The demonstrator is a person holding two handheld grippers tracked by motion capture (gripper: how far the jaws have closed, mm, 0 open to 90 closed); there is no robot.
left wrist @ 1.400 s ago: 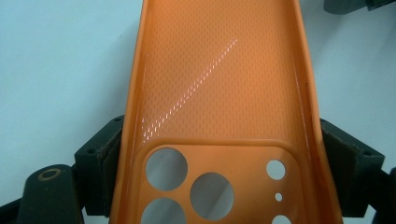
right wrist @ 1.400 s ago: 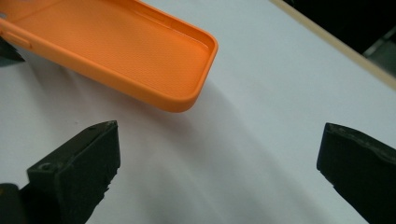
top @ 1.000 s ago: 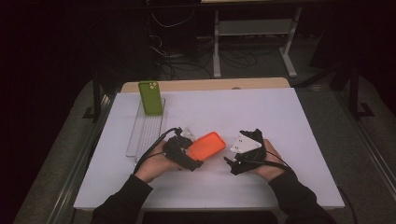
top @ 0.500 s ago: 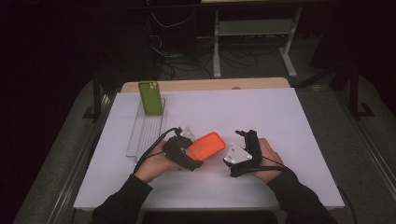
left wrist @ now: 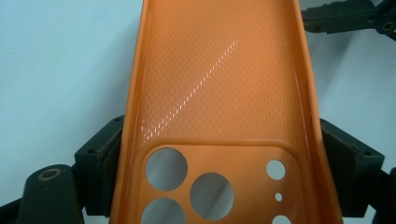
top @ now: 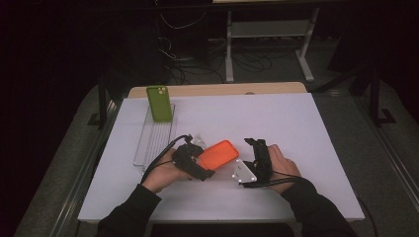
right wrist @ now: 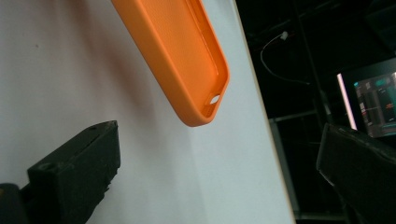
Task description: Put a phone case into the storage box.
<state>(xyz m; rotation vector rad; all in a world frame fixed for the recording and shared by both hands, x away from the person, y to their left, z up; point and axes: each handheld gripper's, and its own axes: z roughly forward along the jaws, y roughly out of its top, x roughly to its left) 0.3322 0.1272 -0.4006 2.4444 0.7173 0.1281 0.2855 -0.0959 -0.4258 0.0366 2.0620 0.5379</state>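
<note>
1. L gripper (top: 193,162) clamps the orange phone case (top: 218,154) by its camera-hole end, pads on both long edges, holding it just above the white table (top: 306,128).
2. Case's long axis runs up-right from L gripper; its free end lies nearest the R gripper (top: 254,150).
3. R gripper stands open, nothing between jaws, case just to its left, apart.
4. Green phone case (top: 159,102) stands in the clear rack (top: 148,143), far-left.
</note>
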